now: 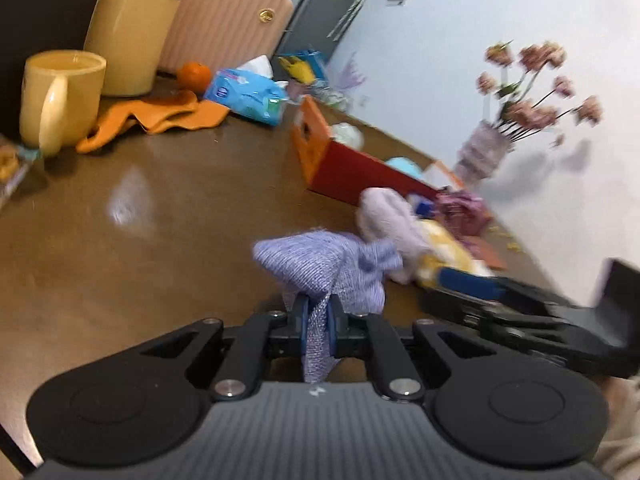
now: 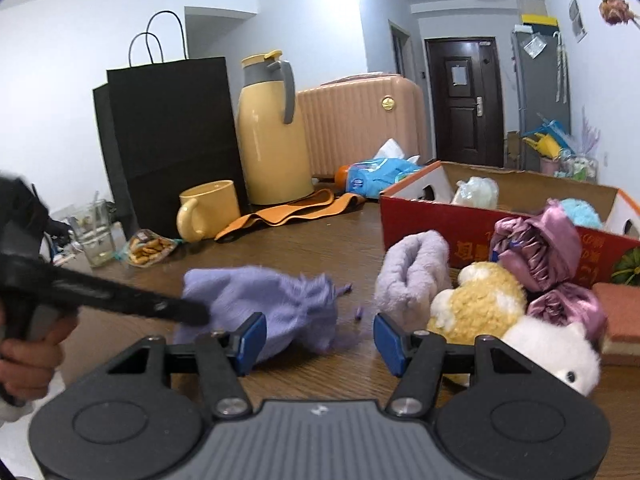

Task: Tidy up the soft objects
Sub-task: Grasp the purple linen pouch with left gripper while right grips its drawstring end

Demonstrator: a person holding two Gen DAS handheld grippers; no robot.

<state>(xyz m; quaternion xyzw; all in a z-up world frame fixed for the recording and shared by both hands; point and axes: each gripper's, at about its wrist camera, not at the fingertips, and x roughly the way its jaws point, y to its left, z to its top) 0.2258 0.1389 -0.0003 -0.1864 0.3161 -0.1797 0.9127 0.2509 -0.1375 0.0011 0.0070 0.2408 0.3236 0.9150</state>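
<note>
My left gripper (image 1: 318,318) is shut on a purple knitted cloth (image 1: 320,268) and holds it just above the brown table; the cloth also shows in the right wrist view (image 2: 264,304). My right gripper (image 2: 320,338) is open and empty, low over the table beside the cloth. A lilac fuzzy slipper (image 2: 412,276), a yellow plush (image 2: 486,300), a white plush (image 2: 556,352) and pink satin pieces (image 2: 540,248) lie in front of the red cardboard box (image 2: 472,236), which holds a pale green item (image 2: 476,192) and a blue fluffy item (image 2: 582,212).
A yellow mug (image 2: 210,210), a yellow thermos jug (image 2: 272,132), an orange cloth (image 2: 288,214), a blue tissue pack (image 2: 380,172), a black paper bag (image 2: 172,140), a snack bag (image 2: 148,250) and a glass (image 2: 94,236) stand at the back. A flower vase (image 1: 484,152) is by the wall.
</note>
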